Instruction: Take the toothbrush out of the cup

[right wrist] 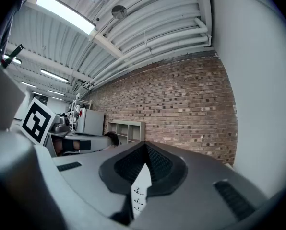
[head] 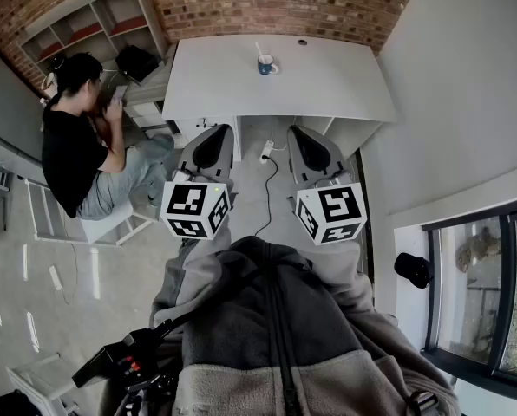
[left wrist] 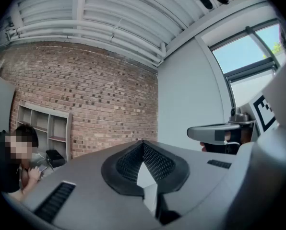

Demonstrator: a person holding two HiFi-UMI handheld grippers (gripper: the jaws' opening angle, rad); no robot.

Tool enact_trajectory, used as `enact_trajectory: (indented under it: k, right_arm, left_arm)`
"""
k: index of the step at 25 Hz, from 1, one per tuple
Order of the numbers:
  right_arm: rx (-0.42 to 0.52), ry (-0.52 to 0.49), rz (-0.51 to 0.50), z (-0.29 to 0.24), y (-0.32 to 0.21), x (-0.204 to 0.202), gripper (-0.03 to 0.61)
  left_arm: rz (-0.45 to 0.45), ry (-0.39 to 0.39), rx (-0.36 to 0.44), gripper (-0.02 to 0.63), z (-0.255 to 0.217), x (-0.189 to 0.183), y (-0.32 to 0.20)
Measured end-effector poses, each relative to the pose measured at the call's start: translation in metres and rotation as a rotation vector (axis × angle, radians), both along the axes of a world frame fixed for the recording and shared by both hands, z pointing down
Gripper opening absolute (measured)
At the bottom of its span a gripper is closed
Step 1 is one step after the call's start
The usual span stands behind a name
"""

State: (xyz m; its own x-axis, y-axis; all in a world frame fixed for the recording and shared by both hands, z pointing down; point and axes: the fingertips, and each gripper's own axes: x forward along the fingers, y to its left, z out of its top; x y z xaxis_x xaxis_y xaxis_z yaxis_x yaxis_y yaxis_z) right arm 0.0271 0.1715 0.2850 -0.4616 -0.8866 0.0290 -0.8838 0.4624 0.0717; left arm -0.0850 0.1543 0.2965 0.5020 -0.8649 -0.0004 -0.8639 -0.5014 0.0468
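Left claw [head: 213, 144]: held low and close to the person's body, well short of the bench; its own view shows the two dark ribbed tips [left wrist: 143, 145] pressed together with nothing between them.
Right claw [head: 307, 146]: just beside the left one at the same height, also pointing toward the bench; its tips [right wrist: 145, 146] meet in a closed point and hold nothing.
Cup [head: 265, 64]: blue, standing upright near the far edge of the bench, close to the brick wall [head: 276, 3] and well apart from both claws.
Toothbrush [head: 259, 51]: pale, standing inside the cup, leaning to the left with its upper end above the rim.
Bench [head: 328, 85]: white top, bare apart from the cup and a small dark dot near its far edge.
Cable [head: 265, 189]: dark, running across the grey floor between the two claws toward a white power strip under the bench.
Seated person [head: 76, 146]: in a black shirt, at the left of the bench, hands raised near the face.
Shelf unit [head: 94, 20]: white open compartments against the brick wall, behind the seated person.
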Motion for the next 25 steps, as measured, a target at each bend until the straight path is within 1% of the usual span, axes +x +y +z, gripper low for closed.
enact_trajectory:
  k: [5,10,14,19,22,25]
  right_arm:
    - [-0.005,-0.001,0.007,0.007,0.005,0.006,0.000]
    - [-0.019,-0.003,0.019,0.009,0.004,0.004,0.000]
    - [-0.023,-0.001,0.028,0.019,0.004,0.004,0.000]
    - [0.018,-0.020,0.032,0.023,0.005,0.000,0.000]
    - [0.050,-0.001,0.032,0.026,0.001,-0.001,0.000]
    - [0.042,0.003,0.039,0.035,-0.002,0.002,0.000]
  left_arm:
    - [0.002,0.001,-0.001,0.003,0.006,0.004,0.005]
    - [0.005,0.000,-0.009,0.003,0.006,-0.001,0.006]
    - [-0.004,-0.010,-0.025,0.003,0.017,-0.006,0.007]
    - [-0.017,-0.022,-0.045,0.003,0.030,-0.017,0.007]
    - [-0.017,-0.021,-0.058,0.003,0.038,-0.021,0.002]
    - [-0.013,-0.021,-0.070,0.003,0.046,-0.021,0.000]
